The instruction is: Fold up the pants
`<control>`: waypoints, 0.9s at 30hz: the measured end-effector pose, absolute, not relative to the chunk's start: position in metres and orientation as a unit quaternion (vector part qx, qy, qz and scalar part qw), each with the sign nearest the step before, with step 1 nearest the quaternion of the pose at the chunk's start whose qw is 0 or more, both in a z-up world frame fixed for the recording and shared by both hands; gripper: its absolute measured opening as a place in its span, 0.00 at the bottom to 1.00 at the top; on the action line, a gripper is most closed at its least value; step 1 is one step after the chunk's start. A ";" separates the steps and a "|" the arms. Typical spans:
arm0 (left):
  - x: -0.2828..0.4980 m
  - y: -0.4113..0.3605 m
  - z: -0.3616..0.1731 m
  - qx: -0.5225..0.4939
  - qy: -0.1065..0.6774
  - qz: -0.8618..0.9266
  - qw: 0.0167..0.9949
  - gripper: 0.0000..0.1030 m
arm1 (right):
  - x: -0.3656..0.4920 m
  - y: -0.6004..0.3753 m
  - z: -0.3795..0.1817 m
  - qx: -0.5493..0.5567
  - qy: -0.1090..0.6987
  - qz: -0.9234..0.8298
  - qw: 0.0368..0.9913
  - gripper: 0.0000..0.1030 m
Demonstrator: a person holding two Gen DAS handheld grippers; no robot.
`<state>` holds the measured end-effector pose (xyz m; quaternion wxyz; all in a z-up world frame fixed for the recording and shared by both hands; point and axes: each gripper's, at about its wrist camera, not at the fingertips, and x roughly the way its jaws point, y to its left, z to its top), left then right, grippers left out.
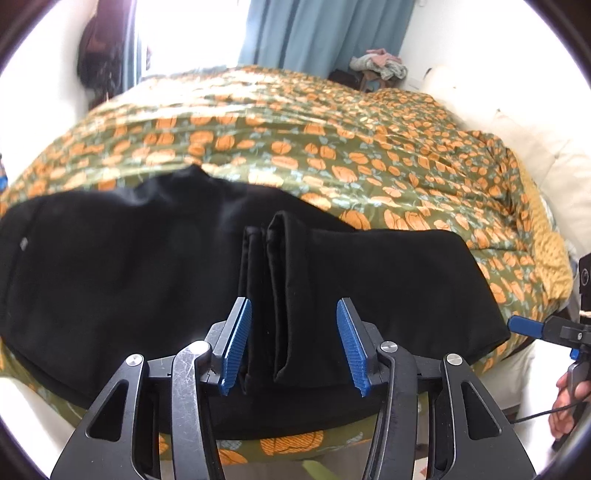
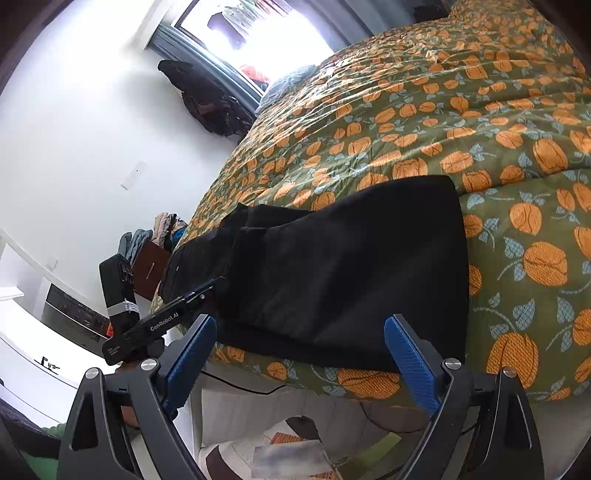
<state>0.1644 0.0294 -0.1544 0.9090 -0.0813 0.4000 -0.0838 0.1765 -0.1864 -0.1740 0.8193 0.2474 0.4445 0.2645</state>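
Black pants (image 1: 147, 266) lie flat along the near edge of a bed, over its green bedspread with orange pumpkins (image 1: 332, 147). A raised fold of the leg ends (image 1: 280, 280) runs between the blue pads of my left gripper (image 1: 294, 345). The pads stand apart and there is a gap beside the right one. In the right wrist view the pants (image 2: 351, 266) stretch away to the left. My right gripper (image 2: 301, 358) hangs wide open at their near end, over the bed's edge, with nothing pressed between its pads.
Cream pillows (image 1: 554, 166) sit at the right of the bed, with a blue curtain (image 1: 314, 33) and a clothes pile (image 1: 380, 66) behind. A hand (image 1: 569, 398) shows at the right edge. Below the bed's edge lies floor with papers (image 2: 284, 458), and a black case (image 2: 114, 280) stands by the wall.
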 end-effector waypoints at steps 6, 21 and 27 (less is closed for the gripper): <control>0.173 0.017 -0.174 -0.048 0.442 -0.099 0.890 0.38 | 0.180 -0.177 -0.182 0.251 0.449 0.267 0.815 0.89; 0.167 0.053 -0.185 -0.103 0.464 -0.042 0.879 0.04 | 0.175 -0.193 -0.150 0.238 0.386 0.254 0.854 0.89; 0.168 0.044 -0.187 -0.064 0.464 -0.047 0.882 0.06 | 0.229 -0.156 -0.219 0.267 0.527 0.290 0.753 0.89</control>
